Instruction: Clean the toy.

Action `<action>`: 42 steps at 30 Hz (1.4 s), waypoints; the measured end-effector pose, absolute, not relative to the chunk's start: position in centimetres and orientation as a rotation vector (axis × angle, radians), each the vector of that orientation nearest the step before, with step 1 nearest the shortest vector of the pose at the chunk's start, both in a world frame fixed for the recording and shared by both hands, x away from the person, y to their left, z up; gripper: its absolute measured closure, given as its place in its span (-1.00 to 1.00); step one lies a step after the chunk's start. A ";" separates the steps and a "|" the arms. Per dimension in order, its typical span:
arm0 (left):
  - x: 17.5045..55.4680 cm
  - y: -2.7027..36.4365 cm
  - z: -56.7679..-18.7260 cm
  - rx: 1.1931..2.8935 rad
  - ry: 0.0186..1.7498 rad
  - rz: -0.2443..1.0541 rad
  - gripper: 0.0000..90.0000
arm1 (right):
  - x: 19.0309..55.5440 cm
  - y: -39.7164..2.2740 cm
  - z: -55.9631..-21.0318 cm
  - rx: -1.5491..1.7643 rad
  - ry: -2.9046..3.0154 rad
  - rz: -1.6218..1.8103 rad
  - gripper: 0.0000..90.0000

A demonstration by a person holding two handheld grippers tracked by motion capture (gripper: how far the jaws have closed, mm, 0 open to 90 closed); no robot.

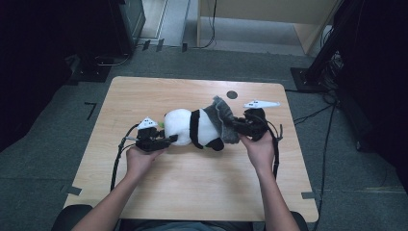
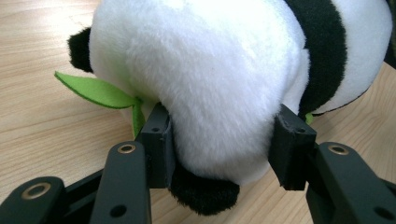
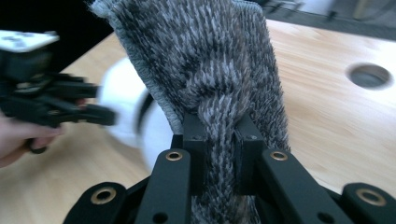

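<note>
Panda point(image 1: 192, 127) lies on its side near the middle of the table point(image 1: 192, 183), well away from every edge, with bare wood all round and most toward the person. The left gripper point(image 1: 166, 141) clamps its jaws on the panda's white end, beside a green leaf point(image 2: 95, 91). The right gripper point(image 1: 236, 123) pinches a grey knit cloth point(image 3: 210, 70) tight between its jaws, at the panda's other end. A hole point(image 1: 232, 95) sits near the far edge.

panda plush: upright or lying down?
Lying down: the panda plush rests lengthwise on the table, clamped by the left gripper at one end.
</note>
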State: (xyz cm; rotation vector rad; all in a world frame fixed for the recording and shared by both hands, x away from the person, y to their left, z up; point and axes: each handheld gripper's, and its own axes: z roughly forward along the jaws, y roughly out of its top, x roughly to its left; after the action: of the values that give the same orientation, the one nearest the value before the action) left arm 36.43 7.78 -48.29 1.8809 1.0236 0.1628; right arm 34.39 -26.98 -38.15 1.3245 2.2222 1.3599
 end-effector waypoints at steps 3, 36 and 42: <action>36.4 7.7 -48.2 1.887 1.020 0.168 0.11 | 34.0 -24.7 -37.5 1.250 2.281 1.393 0.79; 36.2 7.6 -48.4 1.944 0.993 0.213 0.12 | 34.3 -18.4 -44.7 1.118 2.620 1.201 0.78; 36.4 7.6 -48.3 1.948 0.996 0.205 0.12 | 33.7 -21.7 -43.0 1.181 2.526 1.237 0.77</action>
State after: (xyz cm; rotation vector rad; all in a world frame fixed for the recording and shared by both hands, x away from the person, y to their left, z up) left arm 36.42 7.57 -48.32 1.9482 0.9955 0.2051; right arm 33.66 -21.65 -42.98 1.1805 2.5261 1.2367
